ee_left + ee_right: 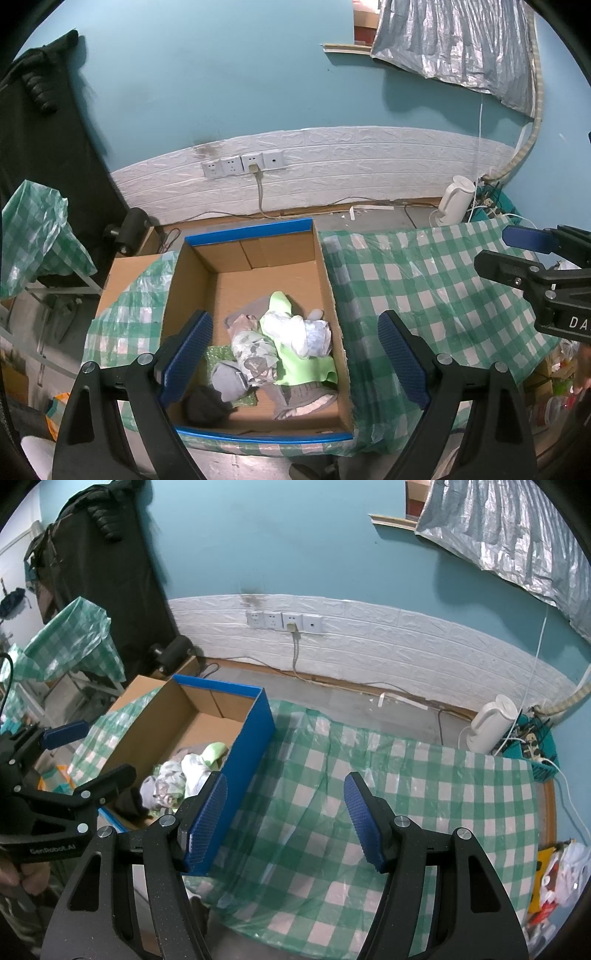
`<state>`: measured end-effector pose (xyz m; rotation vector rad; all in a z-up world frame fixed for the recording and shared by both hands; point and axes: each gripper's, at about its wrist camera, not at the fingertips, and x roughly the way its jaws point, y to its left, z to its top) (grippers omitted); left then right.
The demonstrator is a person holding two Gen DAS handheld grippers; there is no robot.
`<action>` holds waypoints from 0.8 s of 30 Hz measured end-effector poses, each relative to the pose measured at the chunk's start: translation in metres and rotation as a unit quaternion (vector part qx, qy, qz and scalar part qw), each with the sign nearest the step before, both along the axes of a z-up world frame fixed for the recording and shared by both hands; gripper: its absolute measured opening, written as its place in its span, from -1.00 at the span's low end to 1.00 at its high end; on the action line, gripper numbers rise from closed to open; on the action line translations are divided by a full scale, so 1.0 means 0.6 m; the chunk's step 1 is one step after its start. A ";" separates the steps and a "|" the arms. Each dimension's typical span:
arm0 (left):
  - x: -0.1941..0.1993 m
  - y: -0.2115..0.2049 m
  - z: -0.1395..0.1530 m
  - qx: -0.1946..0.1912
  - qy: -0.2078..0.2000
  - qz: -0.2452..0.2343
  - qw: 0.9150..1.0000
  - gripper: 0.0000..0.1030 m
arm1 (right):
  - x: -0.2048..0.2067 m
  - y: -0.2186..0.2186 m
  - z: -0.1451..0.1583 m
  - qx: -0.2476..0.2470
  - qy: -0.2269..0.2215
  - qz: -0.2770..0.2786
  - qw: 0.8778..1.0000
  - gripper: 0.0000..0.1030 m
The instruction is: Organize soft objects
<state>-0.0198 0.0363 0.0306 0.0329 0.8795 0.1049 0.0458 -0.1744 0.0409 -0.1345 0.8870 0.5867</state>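
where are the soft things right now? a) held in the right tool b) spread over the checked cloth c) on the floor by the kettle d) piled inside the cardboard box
d: the soft things lie heaped in the near end of the cardboard box, while the checked cloth beside it shows no such items, and the left tool and right tool both stand open, holding nothing.

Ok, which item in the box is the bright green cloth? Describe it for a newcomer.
Find the blue-edged cardboard box on the checked tablecloth. Inside, the clothes pile sits at the near end. The lime-green cloth lies under a white bundle, the only vivid solid colour among grey and patterned pieces.
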 end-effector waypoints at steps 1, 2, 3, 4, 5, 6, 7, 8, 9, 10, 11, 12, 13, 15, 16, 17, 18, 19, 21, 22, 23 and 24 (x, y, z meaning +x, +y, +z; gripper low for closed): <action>0.000 0.001 0.000 0.000 0.000 0.000 1.000 0.79 | -0.001 0.001 0.000 0.000 0.000 0.000 1.000 0.27; 0.000 -0.001 0.000 0.000 0.000 0.000 1.000 0.79 | 0.000 0.000 0.000 0.000 0.000 0.000 1.000 0.27; 0.000 0.000 0.000 0.000 0.000 0.000 1.000 0.79 | 0.000 -0.001 0.001 0.000 0.000 0.000 1.000 0.27; 0.000 -0.001 0.000 0.000 0.000 -0.001 1.000 0.79 | -0.001 0.001 0.001 0.000 -0.001 0.000 1.000 0.27; 0.000 0.000 0.000 0.001 0.000 0.000 1.000 0.79 | 0.000 0.000 0.000 0.000 -0.001 0.000 1.000 0.27; 0.000 -0.002 0.000 0.000 0.000 -0.001 1.000 0.79 | 0.000 0.000 0.000 0.000 -0.001 0.000 1.000 0.27; 0.000 0.000 0.000 0.000 0.000 0.000 1.000 0.79 | -0.001 0.001 0.000 0.000 -0.001 0.000 1.000 0.27; 0.000 0.000 0.000 -0.001 0.001 -0.001 1.000 0.79 | 0.000 0.000 0.000 0.000 0.000 -0.001 1.000 0.27; 0.000 -0.001 0.000 -0.001 0.001 -0.001 1.000 0.79 | 0.000 0.000 0.000 0.000 0.001 0.000 1.000 0.27; 0.000 -0.002 0.000 -0.002 0.001 -0.002 1.000 0.79 | -0.001 0.001 0.000 0.000 0.000 0.000 1.000 0.27; 0.000 -0.003 0.000 -0.002 0.001 -0.003 1.000 0.79 | 0.000 0.000 0.000 0.000 -0.001 0.000 1.000 0.27; 0.000 -0.004 -0.001 -0.001 0.001 -0.004 1.000 0.79 | 0.000 -0.001 -0.001 0.000 -0.001 0.000 1.000 0.27; 0.000 -0.003 -0.001 -0.001 0.001 -0.003 1.000 0.79 | 0.000 -0.001 -0.001 -0.001 0.000 0.000 1.000 0.27; 0.000 -0.003 -0.001 -0.002 0.001 -0.003 1.000 0.79 | 0.000 -0.003 -0.001 -0.001 -0.001 0.000 1.000 0.27; 0.000 -0.004 -0.001 -0.002 0.001 -0.004 1.000 0.79 | 0.000 -0.001 -0.001 0.000 0.000 0.000 1.000 0.27; 0.000 -0.003 -0.002 -0.002 0.001 -0.005 1.000 0.79 | 0.001 -0.003 -0.001 -0.001 0.000 0.000 1.000 0.27; 0.000 -0.005 -0.002 -0.001 0.001 -0.006 1.000 0.79 | 0.000 -0.002 -0.001 -0.001 0.000 0.000 1.000 0.27; 0.000 -0.003 -0.002 -0.002 0.001 -0.006 1.000 0.79 | 0.000 0.000 -0.001 -0.001 0.000 0.000 1.000 0.27; -0.001 -0.004 -0.002 -0.001 0.000 -0.006 1.000 0.79 | 0.000 0.000 0.000 -0.001 0.000 -0.001 1.000 0.27; -0.001 -0.005 -0.001 -0.001 0.000 -0.006 1.000 0.79 | 0.000 -0.002 -0.002 0.000 0.001 -0.001 1.000 0.27; 0.000 -0.004 -0.001 -0.001 0.000 -0.005 1.000 0.79 | 0.000 -0.003 -0.002 -0.001 0.000 -0.001 1.000 0.27; 0.000 -0.005 -0.001 -0.001 0.000 -0.005 1.000 0.79 | 0.000 -0.005 -0.002 -0.001 0.000 -0.001 1.000 0.27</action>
